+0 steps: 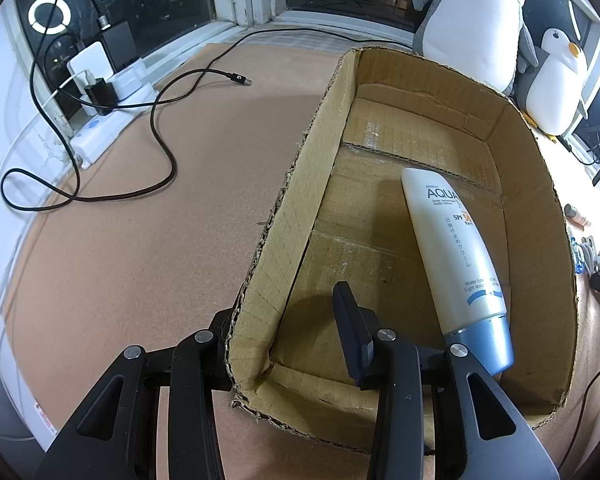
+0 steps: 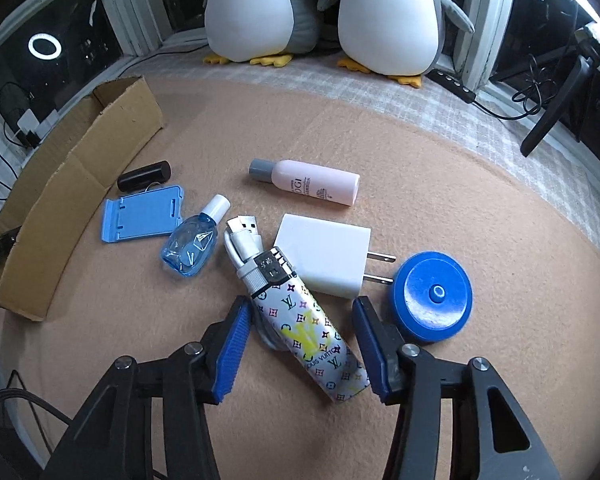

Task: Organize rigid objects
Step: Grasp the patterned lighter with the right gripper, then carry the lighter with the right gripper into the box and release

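The right tool (image 2: pixel 300 344) stands apart astride a patterned lighter (image 2: pixel 304 334), its blue pads (image 2: pixel 230 350) not touching it; the lighter lies on the worktop (image 2: pixel 440 184), white with small coloured monograms and a metal head. Around the lighter: one white charger (image 2: pixel 324 260) just beyond, one blue puck (image 2: pixel 432 296) right, one cable (image 2: pixel 242 244), one clear blue bottle (image 2: pixel 190 252), one pink bottle (image 2: pixel 308 182). The left tool (image 1: pixel 288 336) is clamped on the cardboard box (image 1: pixel 292 216) wall; one sunscreen tube (image 1: pixel 456 256) lies inside.
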A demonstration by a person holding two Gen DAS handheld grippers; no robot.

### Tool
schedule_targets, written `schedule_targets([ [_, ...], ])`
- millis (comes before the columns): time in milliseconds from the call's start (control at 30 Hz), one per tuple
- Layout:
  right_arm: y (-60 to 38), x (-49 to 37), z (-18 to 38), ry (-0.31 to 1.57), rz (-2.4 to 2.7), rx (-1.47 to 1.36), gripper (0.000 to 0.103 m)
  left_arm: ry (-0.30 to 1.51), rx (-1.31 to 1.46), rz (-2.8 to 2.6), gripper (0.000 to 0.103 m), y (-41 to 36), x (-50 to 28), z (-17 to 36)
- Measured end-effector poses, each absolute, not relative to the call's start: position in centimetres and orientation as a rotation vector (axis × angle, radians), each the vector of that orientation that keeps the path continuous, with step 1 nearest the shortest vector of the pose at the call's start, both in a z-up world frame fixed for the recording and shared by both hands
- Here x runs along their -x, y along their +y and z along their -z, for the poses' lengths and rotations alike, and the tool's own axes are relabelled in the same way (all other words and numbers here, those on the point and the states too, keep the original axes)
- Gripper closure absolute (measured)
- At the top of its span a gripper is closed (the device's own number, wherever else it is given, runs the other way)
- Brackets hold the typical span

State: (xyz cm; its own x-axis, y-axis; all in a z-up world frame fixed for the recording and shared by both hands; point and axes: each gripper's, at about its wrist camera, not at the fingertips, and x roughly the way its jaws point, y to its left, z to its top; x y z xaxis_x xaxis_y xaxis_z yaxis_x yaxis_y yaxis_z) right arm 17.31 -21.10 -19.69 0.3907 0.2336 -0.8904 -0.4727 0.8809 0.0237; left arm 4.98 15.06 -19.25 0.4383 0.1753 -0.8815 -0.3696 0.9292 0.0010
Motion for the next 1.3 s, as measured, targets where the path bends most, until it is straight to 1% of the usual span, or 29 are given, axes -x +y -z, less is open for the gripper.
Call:
schedule_targets([
  [67, -21.1, -17.3, 19.7, 1.082, -0.455, 0.248, 0.057, 1.066, 0.203, -0.341, 0.065, 15.1, -5.0, 19.2],
  [100, -21.1, -17.3, 19.7, 1.082, -0.457, 0.246, 0.062, 1.066, 0.203, -0.341, 0.065, 15.1, -5.0, 19.3],
  [200, -21.4, -17.4, 19.6, 1.088, -0.459, 0.232, 0.072, 1.066, 0.203, -0.342, 0.065, 15.1, -5.0, 19.2],
  [400, -21.6, -17.2, 19.4, 1.092, -0.467, 0.22, 0.082, 1.066, 0.202, -0.342, 0.065, 15.0, -5.0, 19.3],
  [667, -21.9, -16.5, 18.8, 1.081, -0.459, 0.193, 0.083, 1.066, 0.203, -0.342, 0.065, 15.0, -5.0, 19.3],
  [867, -20.9, -15.7, 16.6, 1.042, -0.482, 0.172, 0.083, 1.065, 0.204, -0.342, 0.065, 15.0, -5.0, 19.3],
  [1133, -16.1, -14.8, 13.1, 0.98, -0.583, 0.166, 0.083, 1.06, 0.212, -0.337, 0.065, 15.0, -4.9, 19.3],
  [1300, -11.7, -15.0, 12.2, 0.956, -0.643, 0.167, 0.083, 1.058, 0.221, -0.328, 0.065, 15.1, -4.9, 19.4],
])
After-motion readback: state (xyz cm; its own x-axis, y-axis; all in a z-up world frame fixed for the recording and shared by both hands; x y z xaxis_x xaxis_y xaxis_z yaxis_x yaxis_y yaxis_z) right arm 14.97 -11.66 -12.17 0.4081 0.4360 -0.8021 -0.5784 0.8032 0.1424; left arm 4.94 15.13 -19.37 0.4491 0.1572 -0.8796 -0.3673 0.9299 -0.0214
